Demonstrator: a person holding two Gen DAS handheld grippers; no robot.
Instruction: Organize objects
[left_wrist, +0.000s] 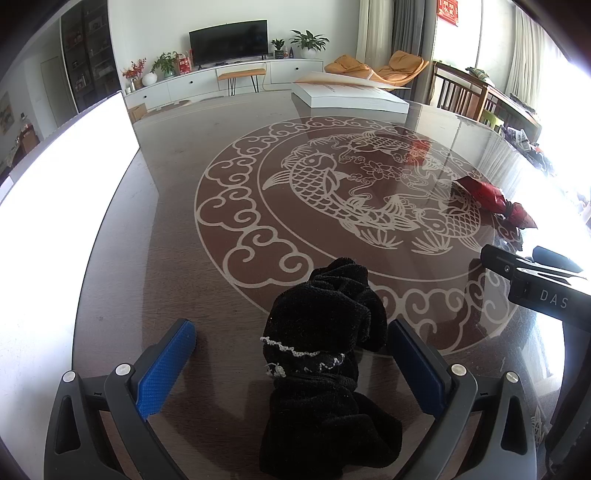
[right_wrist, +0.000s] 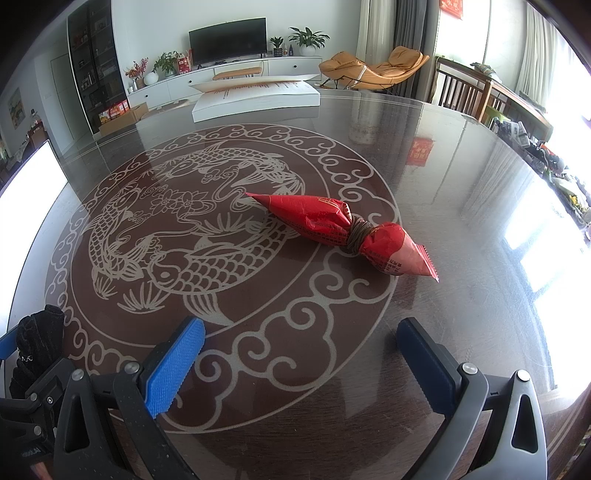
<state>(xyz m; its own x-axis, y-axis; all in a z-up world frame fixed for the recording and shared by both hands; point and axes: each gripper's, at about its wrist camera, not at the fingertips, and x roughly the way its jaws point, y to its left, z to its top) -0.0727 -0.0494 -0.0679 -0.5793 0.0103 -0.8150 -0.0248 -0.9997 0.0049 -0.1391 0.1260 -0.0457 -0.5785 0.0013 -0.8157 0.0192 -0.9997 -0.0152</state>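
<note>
Blue ribbed pads face each other across a wide gap on both tools. Left gripper (left_wrist: 291, 354): fingers spread apart, grasping nothing, set to either side of a black cloth (left_wrist: 325, 362). Whether the right pad touches the cloth cannot be told. Cloth: soft, fuzzy pile, crumpled into a lumpy heap, with a thin white lace trim across its middle; it lies on the table (left_wrist: 177, 229) between the pads and runs back toward the camera.

Right gripper (right_wrist: 301, 362): fingers likewise released, hovering over bare tabletop. Ahead of it and well apart lies a red packet (right_wrist: 343, 232), of crinkled glossy film, tapered to a point at each end and cinched at its waist by a brown band wound several times around. What it holds is hidden.

Table: round, dark wood grain under a reflective glassy surface, bearing a pale carp-and-cloud pattern. At the far edge rests a flat white box (right_wrist: 255, 98) with its lid (right_wrist: 255, 81) ajar; the contents are out of sight.
</note>
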